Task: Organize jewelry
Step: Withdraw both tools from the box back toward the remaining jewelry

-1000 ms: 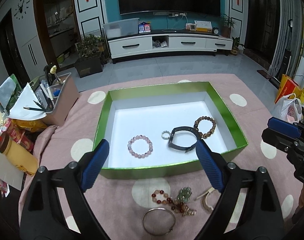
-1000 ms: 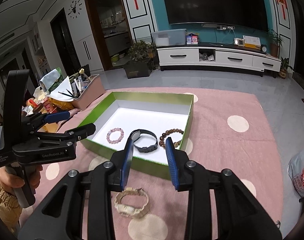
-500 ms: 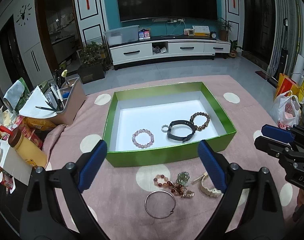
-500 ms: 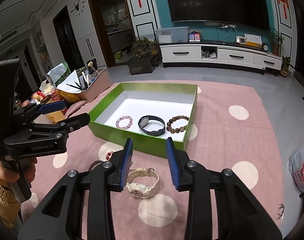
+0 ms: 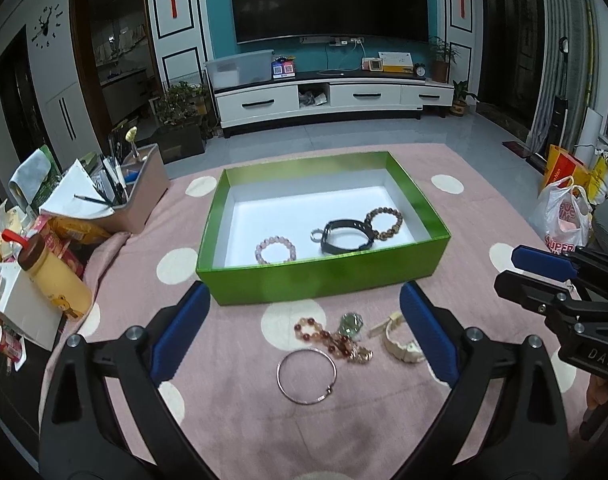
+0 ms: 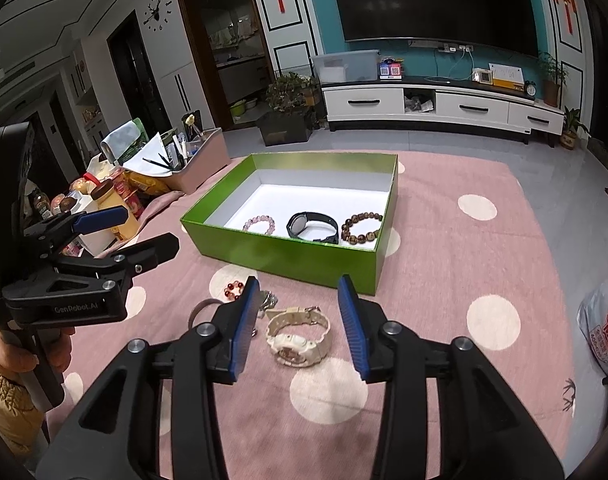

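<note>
A green box (image 5: 327, 278) (image 6: 288, 258) on the pink dotted cloth holds a pink bead bracelet (image 5: 275, 249), a black watch (image 5: 345, 236) (image 6: 312, 227) and a brown bead bracelet (image 5: 383, 222) (image 6: 361, 226). In front of the box lie a silver bangle (image 5: 307, 376), a red bead bracelet (image 5: 319, 336), a green pendant (image 5: 351, 322) and a cream watch (image 5: 401, 344) (image 6: 298, 334). My left gripper (image 5: 304, 332) is open and empty above the loose pieces. My right gripper (image 6: 300, 326) is open and empty, its fingers on either side of the cream watch and above it.
A tan organizer with pens and papers (image 5: 120, 196) stands at the left. A yellow bottle (image 5: 54, 276) and snack packets sit near it at the table's left edge. A white plastic bag (image 5: 561, 222) lies on the floor at the right.
Both grippers have drawn back from the box toward the loose jewelry. The right gripper's fingers have opened wider and now frame the cream watch.
</note>
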Action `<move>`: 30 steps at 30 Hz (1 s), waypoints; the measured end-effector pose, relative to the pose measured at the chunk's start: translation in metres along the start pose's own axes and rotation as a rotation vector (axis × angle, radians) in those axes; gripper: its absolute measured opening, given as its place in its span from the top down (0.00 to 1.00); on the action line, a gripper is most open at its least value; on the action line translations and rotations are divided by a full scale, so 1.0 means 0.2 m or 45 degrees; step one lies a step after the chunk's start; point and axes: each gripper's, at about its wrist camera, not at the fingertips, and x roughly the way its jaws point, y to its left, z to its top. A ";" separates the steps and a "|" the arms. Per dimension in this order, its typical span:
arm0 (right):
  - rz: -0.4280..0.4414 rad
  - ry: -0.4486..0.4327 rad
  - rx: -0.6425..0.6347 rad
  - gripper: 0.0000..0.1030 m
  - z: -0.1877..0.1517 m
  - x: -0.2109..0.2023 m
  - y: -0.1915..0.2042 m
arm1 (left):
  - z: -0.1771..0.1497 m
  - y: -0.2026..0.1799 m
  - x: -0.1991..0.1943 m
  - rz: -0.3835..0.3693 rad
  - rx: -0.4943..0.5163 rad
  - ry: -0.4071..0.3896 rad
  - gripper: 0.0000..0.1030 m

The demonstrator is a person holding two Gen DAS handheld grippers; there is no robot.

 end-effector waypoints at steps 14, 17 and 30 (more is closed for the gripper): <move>0.032 0.046 0.047 0.43 -0.13 -0.02 0.01 | -0.14 0.03 0.01 -0.072 -0.094 0.089 0.02; 0.038 0.051 0.052 0.43 -0.14 -0.03 0.01 | -0.16 0.05 0.03 -0.103 -0.137 0.130 0.02; 0.022 0.069 0.049 0.42 -0.19 -0.02 -0.02 | -0.24 0.27 0.07 -0.192 -0.368 0.167 0.02</move>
